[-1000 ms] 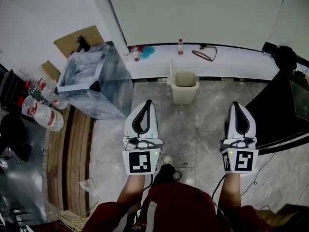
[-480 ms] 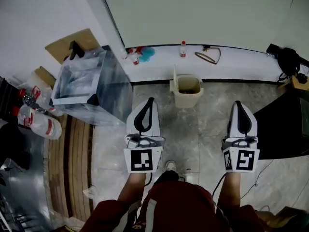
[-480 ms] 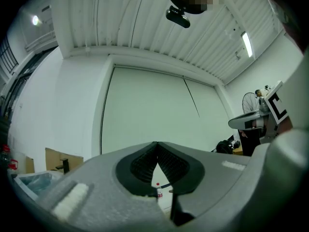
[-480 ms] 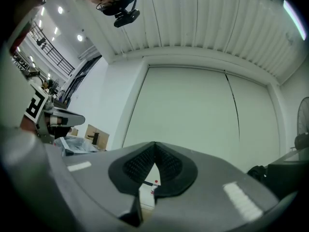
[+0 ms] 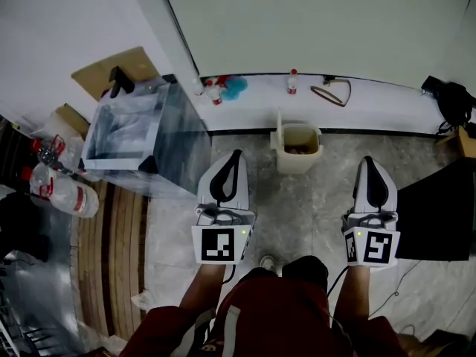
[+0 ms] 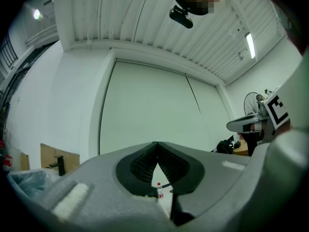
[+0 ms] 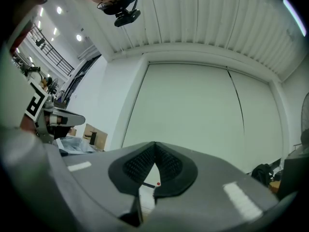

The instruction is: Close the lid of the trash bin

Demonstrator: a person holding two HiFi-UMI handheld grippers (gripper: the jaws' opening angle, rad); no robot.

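The head view is looking dim and muted, the white wall (image 5: 312, 28) catching even light while the floor's (image 5: 327, 199) left edge is sinking into shadow. Both gripper views are bending strongly at their rims, with corners going black. A ceiling strip light (image 6: 249, 45) is glaring and round ceiling lamps (image 7: 59, 9) are glowing. The left claw (image 6: 157, 146) and right claw (image 7: 154, 145) are looming soft, out of focus.

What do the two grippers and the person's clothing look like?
Both the left gripper and right gripper have white tapered shells with black ribbed pads. Each carries a cube with black-and-white square markers and a small green light. Black cables trail below. The person wears a dark red top.
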